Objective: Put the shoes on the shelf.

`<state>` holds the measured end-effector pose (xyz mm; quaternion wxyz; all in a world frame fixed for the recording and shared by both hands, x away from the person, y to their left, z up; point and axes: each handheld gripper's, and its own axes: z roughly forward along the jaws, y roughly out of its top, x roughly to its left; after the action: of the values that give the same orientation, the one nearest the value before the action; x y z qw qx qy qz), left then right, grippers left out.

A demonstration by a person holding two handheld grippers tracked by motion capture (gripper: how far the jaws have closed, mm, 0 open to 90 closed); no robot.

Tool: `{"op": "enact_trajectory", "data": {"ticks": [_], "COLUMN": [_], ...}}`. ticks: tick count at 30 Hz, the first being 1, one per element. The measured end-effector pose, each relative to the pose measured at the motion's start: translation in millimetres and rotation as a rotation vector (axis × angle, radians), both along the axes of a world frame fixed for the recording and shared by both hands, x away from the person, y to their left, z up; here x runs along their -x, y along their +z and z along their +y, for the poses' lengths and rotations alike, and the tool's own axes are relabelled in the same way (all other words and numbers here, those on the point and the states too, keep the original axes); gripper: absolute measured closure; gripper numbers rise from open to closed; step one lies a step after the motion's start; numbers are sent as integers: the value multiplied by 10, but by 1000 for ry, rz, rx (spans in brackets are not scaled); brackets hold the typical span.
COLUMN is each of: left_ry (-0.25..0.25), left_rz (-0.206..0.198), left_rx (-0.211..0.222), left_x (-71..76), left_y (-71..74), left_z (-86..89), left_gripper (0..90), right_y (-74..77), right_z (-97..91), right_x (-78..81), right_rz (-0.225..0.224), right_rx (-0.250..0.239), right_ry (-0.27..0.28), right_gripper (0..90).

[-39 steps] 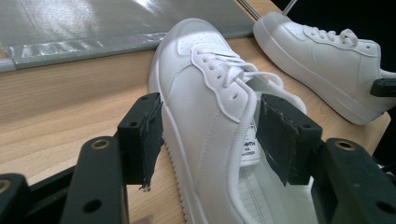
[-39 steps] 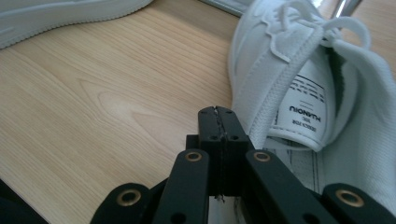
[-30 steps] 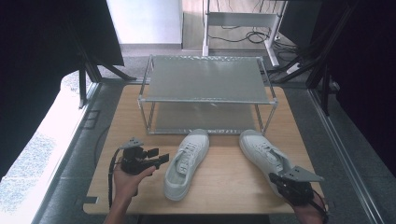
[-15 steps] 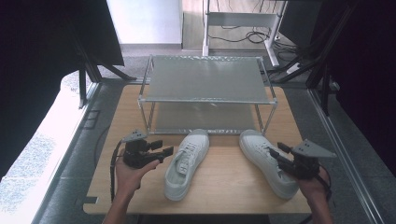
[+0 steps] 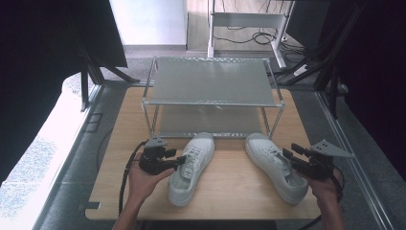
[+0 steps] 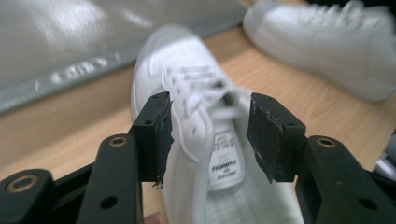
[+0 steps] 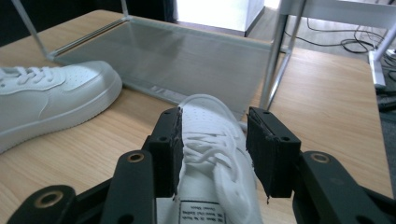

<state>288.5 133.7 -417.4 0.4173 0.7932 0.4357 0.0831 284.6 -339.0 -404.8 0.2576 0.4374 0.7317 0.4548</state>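
On the bench, the left hand-held gripper, jaws closing yet parted, straddles the left sneaker; at 3 o'clock, the right hand-held gripper, jaws opening, straddles the right sneaker.

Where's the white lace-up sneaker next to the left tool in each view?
High view: white lace-up sneaker lies lower centre, toe toward the rack.
Left gripper view: centre, between the tool's black jaws.
Right gripper view: far left edge.
Shared landmark: metal two-tier shoe rack, behind it.
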Motion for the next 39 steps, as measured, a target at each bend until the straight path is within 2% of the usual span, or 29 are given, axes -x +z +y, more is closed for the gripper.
{"op": "enact_trajectory", "data": {"ticks": [2, 3, 5, 7, 10, 16, 20, 23, 28, 29, 30, 32, 33, 34, 35, 36, 37, 39], "left_ry": [3, 3, 17, 28, 38, 41, 46, 56, 61, 60, 61, 60, 61, 60, 60, 61, 62, 64], "left_rz": [16, 16, 18, 25, 30, 32, 51, 60, 74, 77, 78, 81, 83, 87, 87, 87, 87, 90], "left_rx": [-43, -43, -81, -109, -175, -238, -250, -297, -292, -290, -291, -287, -283, -280, -280, -282, -282, -282], "left_x": [5, 5, 2, -6, -28, -46, -90, -123, -165, -172, -174, -178, -180, -186, -186, -186, -187, -191], "left_y": [-88, -88, -149, -197, -259, -267, -305, -367, -372, -372, -373, -375, -376, -376, -376, -377, -378, -381], "left_z": [-57, -57, -85, -105, -135, -226, -274, -321, -322, -320, -321, -315, -311, -303, -303, -305, -307, -310], "left_gripper": [522, 530, 544, 575, 616, 654, 666, 680, 708, 715, 732, 737, 744, 751, 752, 752, 752, 751], "right_y": [-11, -11, -35, -69, -108, -124, -137, -136, -123, -126, -151, -165, -193, -247, -247, -305, -305, -348], "right_z": [-39, -39, -36, -15, 25, 86, 67, 23, -52, -66, -81, -82, -78, -60, -60, -18, -18, 27], "right_x": [7, 7, 2, -8, -21, -53, -62, -63, -48, -51, -68, -78, -104, -167, -167, -248, -248, -329], "right_rz": [7, 7, 13, 23, 32, 41, 52, 64, 88, 109, 144, 153, 169, 199, 199, 242, 242, 281], "right_rx": [-14, -14, -17, -16, -12, 13, 39, 68, 131, 149, 191, 205, 223, 239, 239, 278, 278, 333], "right_ry": [-17, -17, -21, -18, -3, 3, -5, -8, 14, 21, 11, 3, -11, -1, -1, 5, 5, 12], "right_gripper": [563, 563, 562, 559, 557, 554, 552, 535, 528, 527, 522, 522, 519, 523, 523, 534, 534, 560]}}
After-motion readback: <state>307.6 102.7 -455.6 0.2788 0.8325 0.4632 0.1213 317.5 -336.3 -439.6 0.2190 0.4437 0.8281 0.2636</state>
